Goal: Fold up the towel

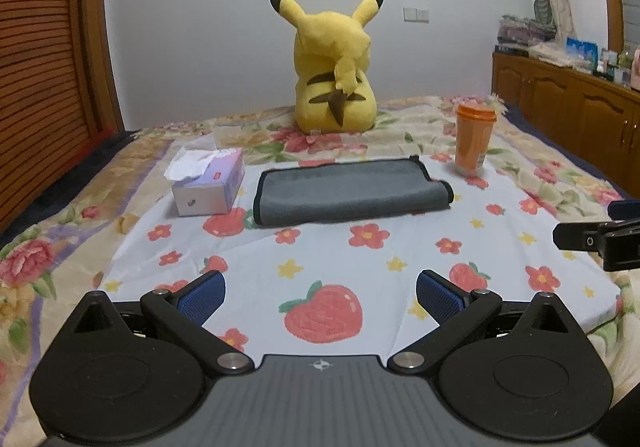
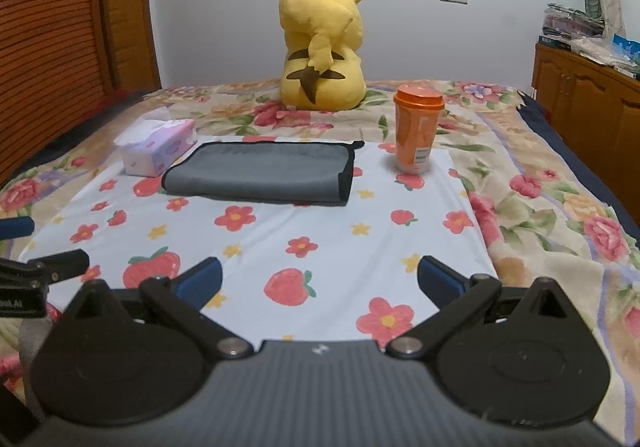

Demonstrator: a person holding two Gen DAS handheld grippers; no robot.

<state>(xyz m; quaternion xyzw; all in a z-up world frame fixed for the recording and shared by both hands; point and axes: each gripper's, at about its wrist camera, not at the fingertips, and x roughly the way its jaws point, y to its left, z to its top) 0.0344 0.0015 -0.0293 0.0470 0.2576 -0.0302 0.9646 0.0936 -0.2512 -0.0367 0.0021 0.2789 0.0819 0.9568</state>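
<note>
A grey towel (image 1: pixel 352 191) with a black hem lies folded into a long flat strip on a white cloth with strawberries and flowers (image 1: pixel 340 259). It also shows in the right wrist view (image 2: pixel 260 177). My left gripper (image 1: pixel 320 297) is open and empty, well short of the towel, above the white cloth. My right gripper (image 2: pixel 320 281) is open and empty, also well short of the towel. Part of the right gripper shows at the right edge of the left wrist view (image 1: pixel 600 243).
A tissue box (image 1: pixel 210 183) stands just left of the towel. An orange lidded cup (image 1: pixel 474 141) stands to its right. A yellow plush toy (image 1: pixel 334 75) sits behind on the floral blanket. A wooden cabinet (image 1: pixel 572 115) runs along the right wall.
</note>
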